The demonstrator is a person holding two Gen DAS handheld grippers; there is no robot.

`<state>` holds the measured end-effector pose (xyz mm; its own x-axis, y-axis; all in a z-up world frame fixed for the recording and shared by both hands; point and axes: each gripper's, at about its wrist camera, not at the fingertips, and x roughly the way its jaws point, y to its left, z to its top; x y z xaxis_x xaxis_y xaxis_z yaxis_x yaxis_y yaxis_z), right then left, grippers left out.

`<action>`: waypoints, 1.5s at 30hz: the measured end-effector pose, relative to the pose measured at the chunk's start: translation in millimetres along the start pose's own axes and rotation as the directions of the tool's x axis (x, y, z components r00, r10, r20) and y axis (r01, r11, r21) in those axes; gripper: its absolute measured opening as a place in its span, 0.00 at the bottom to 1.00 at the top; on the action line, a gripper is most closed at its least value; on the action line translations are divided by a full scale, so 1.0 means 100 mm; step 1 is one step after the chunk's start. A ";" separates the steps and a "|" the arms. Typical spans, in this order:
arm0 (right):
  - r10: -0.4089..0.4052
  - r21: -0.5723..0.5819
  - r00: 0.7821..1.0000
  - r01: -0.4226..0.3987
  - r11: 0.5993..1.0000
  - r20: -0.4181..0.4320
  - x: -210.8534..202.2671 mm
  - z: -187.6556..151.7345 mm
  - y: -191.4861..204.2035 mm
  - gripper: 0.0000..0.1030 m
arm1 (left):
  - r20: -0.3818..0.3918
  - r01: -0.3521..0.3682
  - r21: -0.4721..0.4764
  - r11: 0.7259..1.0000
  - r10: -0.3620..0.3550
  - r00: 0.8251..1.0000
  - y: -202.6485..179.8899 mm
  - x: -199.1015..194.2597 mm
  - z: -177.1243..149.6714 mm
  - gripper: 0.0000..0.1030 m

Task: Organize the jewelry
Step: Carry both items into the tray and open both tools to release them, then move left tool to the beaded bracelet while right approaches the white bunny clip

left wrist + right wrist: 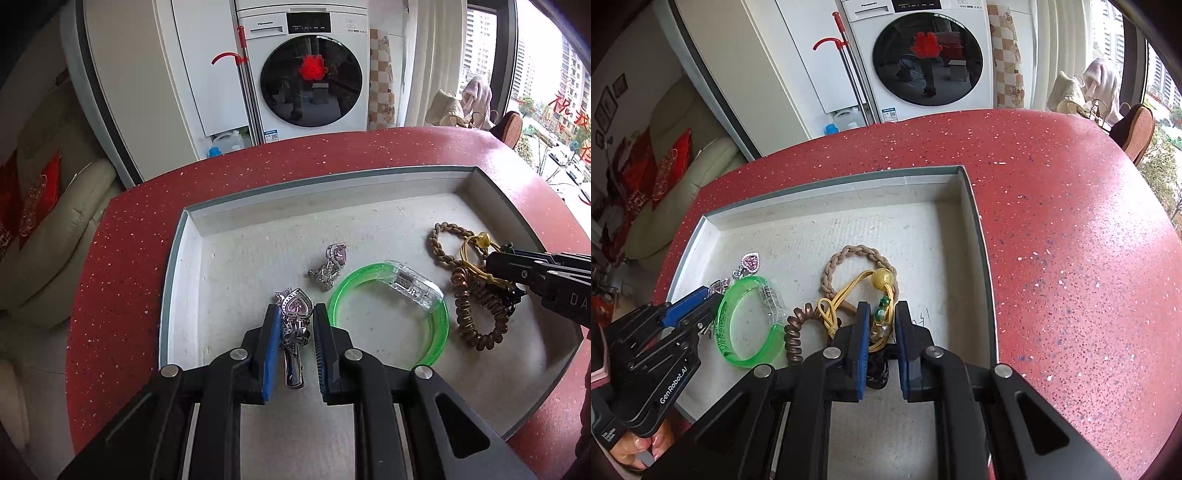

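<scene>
A heart clip [293, 325] is straddled, ungripped, by the parted fingers of the left gripper [295, 314] in the tray [177, 280]. A yellow cord [877, 317] is bracketed between the right gripper's [879, 314] parted fingers beside a green bangle [746, 325].

We see home interior, laundry corner beside living area. Front-loading washing machine [308, 70] against back wall, red-handled mop [242, 62] leaning next to it, detergent jug [225, 144] on floor. Cream sofa [51, 236] with red cushions [40, 195] to left. Framed pictures [607, 105] on wall. Large window [546, 96] shows apartment towers outside. Red speckled round table [1071, 229] in foreground.
</scene>
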<state>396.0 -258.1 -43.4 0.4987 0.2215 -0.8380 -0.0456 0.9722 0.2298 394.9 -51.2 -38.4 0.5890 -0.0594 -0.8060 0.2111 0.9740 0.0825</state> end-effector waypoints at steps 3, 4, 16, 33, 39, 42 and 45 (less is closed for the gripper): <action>0.001 0.000 1.000 -0.001 1.000 0.001 -0.02 -0.01 0.01 0.39 | 0.001 -0.004 0.000 1.000 0.004 1.000 0.01 0.00 0.00 0.35; 0.004 0.002 1.000 -0.004 1.000 0.004 -0.03 -0.01 0.01 0.44 | 0.002 -0.002 -0.006 1.000 0.002 1.000 0.01 -0.01 -0.01 0.35; 0.066 0.037 0.996 -0.068 0.997 0.053 -0.23 -0.03 0.02 0.61 | 0.021 0.026 -0.091 0.996 -0.024 0.999 0.14 -0.11 -0.01 0.35; 0.073 0.030 0.994 -0.075 0.997 0.081 -0.36 -0.02 0.06 0.62 | 0.149 0.019 -0.106 0.994 -0.003 0.989 0.18 -0.47 0.03 1.00; 0.080 0.036 0.987 -0.086 0.996 0.139 -0.51 -0.06 0.10 0.83 | 0.127 0.005 -0.111 0.994 0.009 0.992 0.22 -0.51 0.04 1.00; 0.075 0.027 0.983 -0.080 0.996 0.170 -0.59 -0.08 0.14 0.84 | 0.118 -0.001 -0.122 0.992 0.016 0.993 0.24 -0.53 0.01 1.00; 0.077 0.019 0.981 -0.082 0.996 0.179 -0.63 -0.12 0.17 0.86 | 0.110 -0.003 -0.134 0.991 0.018 0.994 0.27 -0.56 -0.03 1.00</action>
<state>353.3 -255.0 7.7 0.6404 0.2786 -0.7157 -0.0702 0.9492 0.3067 365.7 -21.1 7.3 0.6750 -0.0657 -0.7349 0.1028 0.9947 0.0055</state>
